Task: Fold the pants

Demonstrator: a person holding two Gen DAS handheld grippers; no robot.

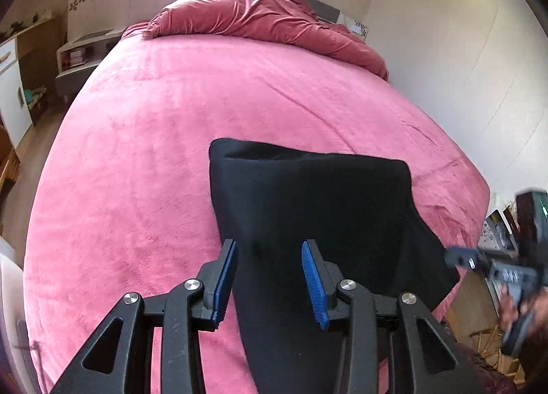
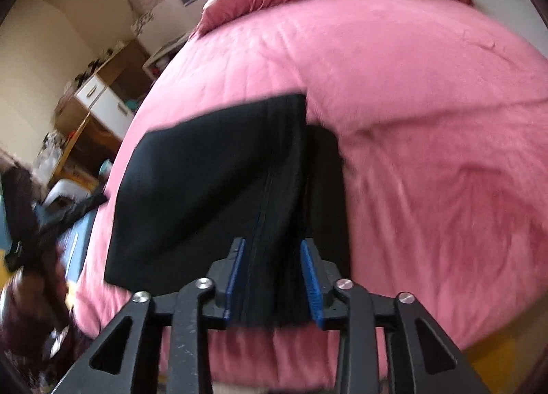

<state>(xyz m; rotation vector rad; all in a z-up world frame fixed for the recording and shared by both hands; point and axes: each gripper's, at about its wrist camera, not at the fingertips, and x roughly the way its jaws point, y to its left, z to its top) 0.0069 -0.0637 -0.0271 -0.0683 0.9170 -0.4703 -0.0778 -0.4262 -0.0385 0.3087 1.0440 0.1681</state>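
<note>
Black pants point(image 1: 308, 209) lie folded on a pink bed point(image 1: 154, 140) near its front edge. My left gripper point(image 1: 270, 250) is open, its blue pads hovering over the near part of the pants. My right gripper point(image 2: 274, 250) is open with the folded edge of the pants point(image 2: 219, 174) between its blue pads; it also shows at the right edge of the left wrist view point(image 1: 493, 270). The left gripper shows blurred at the left of the right wrist view point(image 2: 41, 226).
A crumpled red duvet point(image 1: 260, 17) lies at the head of the bed. A nightstand point(image 1: 82, 54) and a wooden cabinet point(image 1: 20, 85) stand left of the bed. A white wall point(image 1: 462, 68) runs along the right side.
</note>
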